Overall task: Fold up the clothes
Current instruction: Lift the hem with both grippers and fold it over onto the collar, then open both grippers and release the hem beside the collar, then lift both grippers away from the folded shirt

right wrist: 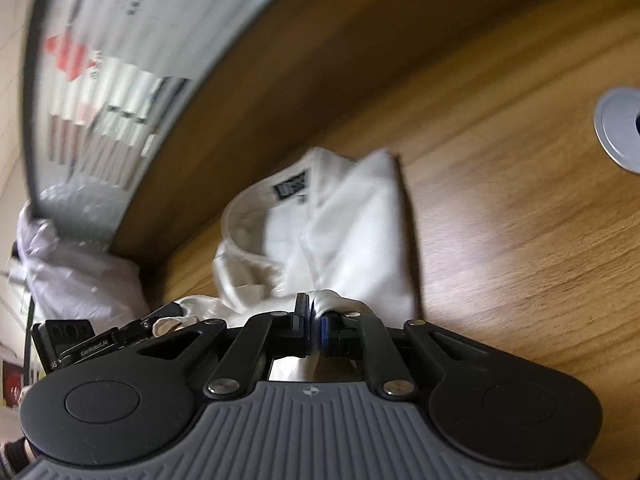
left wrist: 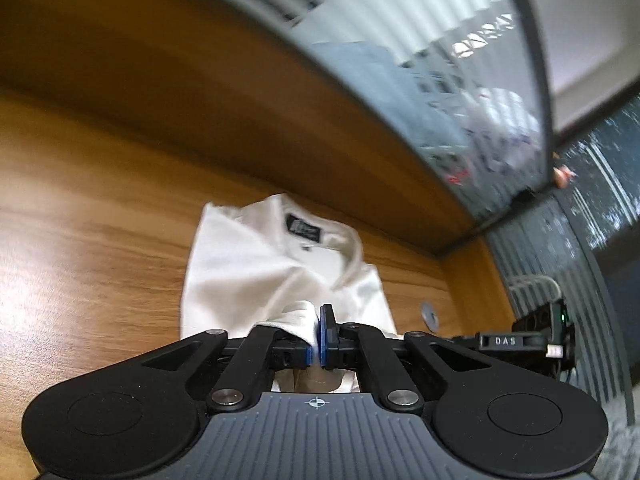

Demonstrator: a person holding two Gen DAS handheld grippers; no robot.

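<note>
A white collared shirt with a black neck label lies partly folded on the wooden table, collar pointing away from me. My left gripper is shut on a bunch of the shirt's near edge, with cloth pinched between its blue pads. In the right wrist view the same shirt lies ahead, and my right gripper is shut on another bunch of its near hem. The other gripper shows at the right of the left wrist view and, as the other gripper, at the left of the right wrist view.
A raised wooden back panel with frosted glass above it borders the far side of the table. A round silver cable grommet sits in the tabletop to the right. A bundle of pale clothing or plastic lies at the left.
</note>
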